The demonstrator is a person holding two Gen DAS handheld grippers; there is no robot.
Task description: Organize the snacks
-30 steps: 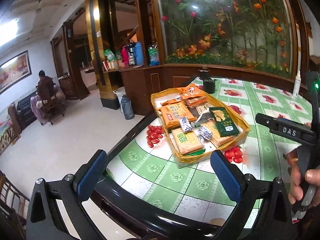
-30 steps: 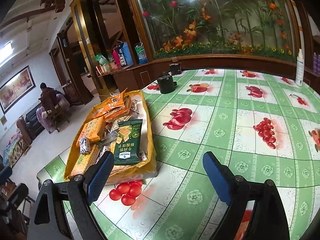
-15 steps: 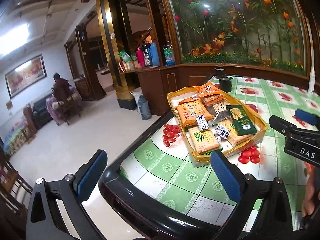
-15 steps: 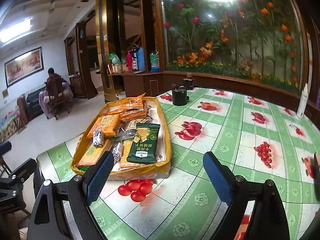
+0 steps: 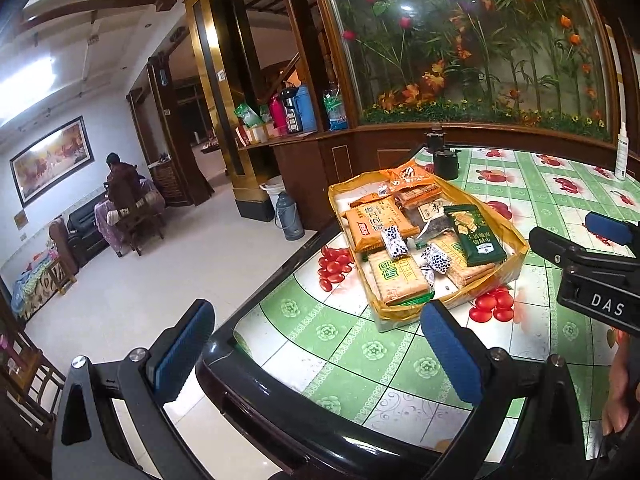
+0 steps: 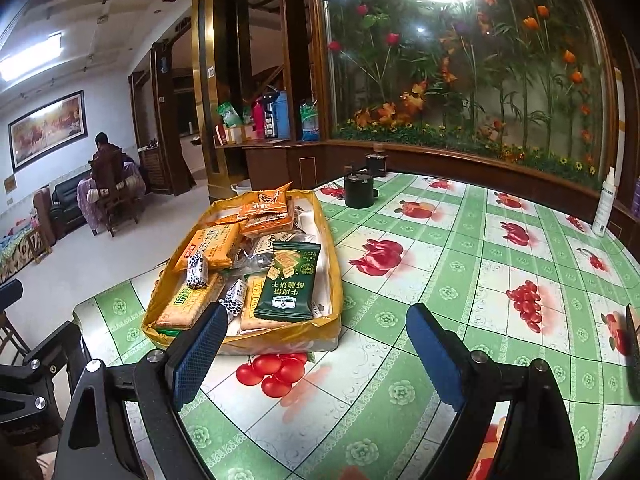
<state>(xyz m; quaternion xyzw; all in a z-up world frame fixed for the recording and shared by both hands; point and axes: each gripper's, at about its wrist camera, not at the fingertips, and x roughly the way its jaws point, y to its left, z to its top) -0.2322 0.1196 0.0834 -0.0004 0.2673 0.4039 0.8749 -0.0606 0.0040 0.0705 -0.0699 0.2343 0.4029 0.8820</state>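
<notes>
Left wrist view: the left gripper (image 5: pixel 316 348) hangs wide and empty over the dark rim of a table (image 5: pixel 360 364) laid with a green, fruit-printed cloth, while a yellow tray (image 5: pixel 514 240) heaped with snack packets sits ahead on the cloth, well beyond the fingertips. A dark green packet (image 5: pixel 474 234) lies on the tray's right side, an orange biscuit pack (image 5: pixel 374 222) to its left. The right gripper (image 5: pixel 592 264), marked "DAS", intrudes from the right edge, partly cut off. Behind the tray stand a black canister (image 5: pixel 445 163) and, farther right, a white bottle (image 5: pixel 622 152); beyond the table, a seated person (image 5: pixel 120 178) faces away in a tiled room with a framed painting (image 5: pixel 52 158). Right wrist view: the right gripper (image 6: pixel 316 358) also spreads wide, holding nothing, its left pad overlapping the yellow tray's (image 6: pixel 280 338) near corner so the packets there are hidden. The dark green packet (image 6: pixel 288 286) lies uppermost, its print upside down. The black canister (image 6: pixel 359 192) stands past the tray before a glass-fronted wall of artificial flowers (image 6: pixel 460 80). Small print on most packets is unreadable.
</notes>
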